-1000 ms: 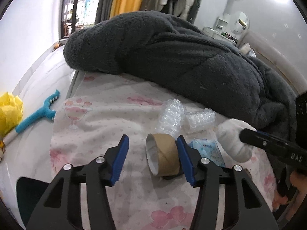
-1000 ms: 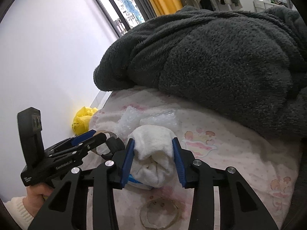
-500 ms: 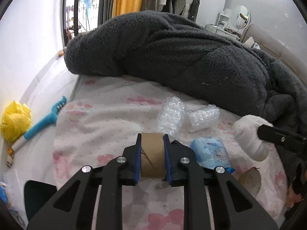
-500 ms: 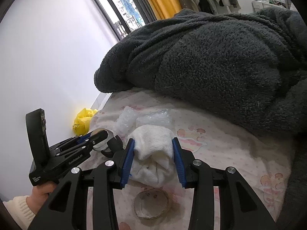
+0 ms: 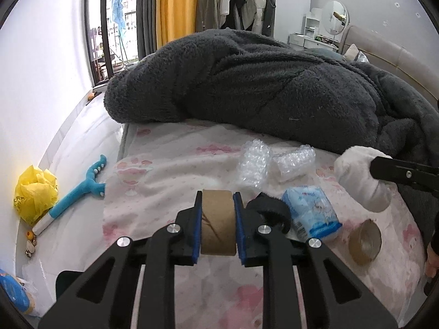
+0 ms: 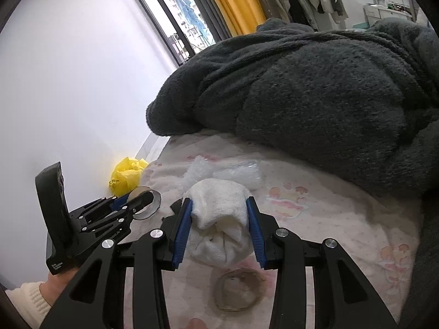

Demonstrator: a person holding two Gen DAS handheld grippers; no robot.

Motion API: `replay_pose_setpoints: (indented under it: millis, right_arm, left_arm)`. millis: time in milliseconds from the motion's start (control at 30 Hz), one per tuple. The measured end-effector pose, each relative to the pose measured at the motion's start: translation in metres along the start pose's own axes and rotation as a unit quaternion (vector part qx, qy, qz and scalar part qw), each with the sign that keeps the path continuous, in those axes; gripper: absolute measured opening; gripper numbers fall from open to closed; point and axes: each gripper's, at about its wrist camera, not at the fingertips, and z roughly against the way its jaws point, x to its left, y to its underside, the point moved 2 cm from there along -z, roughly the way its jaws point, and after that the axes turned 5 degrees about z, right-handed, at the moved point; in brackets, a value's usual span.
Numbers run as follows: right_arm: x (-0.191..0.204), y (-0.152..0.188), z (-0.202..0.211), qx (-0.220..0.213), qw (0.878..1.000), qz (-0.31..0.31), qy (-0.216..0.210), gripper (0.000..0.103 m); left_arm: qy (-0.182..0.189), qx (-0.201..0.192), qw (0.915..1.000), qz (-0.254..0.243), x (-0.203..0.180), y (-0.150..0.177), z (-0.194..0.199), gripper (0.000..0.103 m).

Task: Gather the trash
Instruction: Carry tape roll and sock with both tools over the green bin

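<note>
- Since a second ago, our left gripper [image 5: 217, 220] has closed its jaws on the cardboard tape roll [image 5: 218, 223].
- Our right gripper [image 6: 219, 229] clamps the white cloth wad [image 6: 219, 213].
- Bubble wrap [image 5: 253, 163] lies on the bed [image 5: 170, 170] at one o'clock from the left jaws, nearer them.

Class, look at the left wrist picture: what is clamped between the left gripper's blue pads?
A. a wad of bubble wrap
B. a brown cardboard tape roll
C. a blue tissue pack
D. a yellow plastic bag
B: the left gripper pads press both sides of the brown cardboard tape roll.
</note>
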Motion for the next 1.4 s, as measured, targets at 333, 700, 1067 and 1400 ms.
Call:
replay_pose_setpoints:
  millis: [333, 700, 1067, 1400]
  right_arm:
    - [0.050, 0.000, -0.025, 0.011, 0.999, 0.033, -0.017, 0.040]
    - [0.117, -0.005, -0.049, 0.016, 0.996, 0.074, -0.053, 0.040]
    - [0.179, -0.010, -0.078, 0.029, 0.991, 0.106, -0.082, 0.040]
    - [0.226, -0.007, -0.107, 0.049, 0.985, 0.135, -0.101, 0.040]
  left_arm:
    - [-0.003, 0.019, 0.9998, 0.010, 0.046, 0.013, 0.023, 0.023]
    - [-0.019, 0.047, 0.9984, 0.024, 0.099, 0.032, 0.033, 0.023]
    - [-0.035, 0.098, 0.9928, 0.060, 0.164, 0.061, 0.024, 0.023]
    - [-0.047, 0.151, 0.9835, 0.089, 0.206, 0.096, 0.012, 0.023]
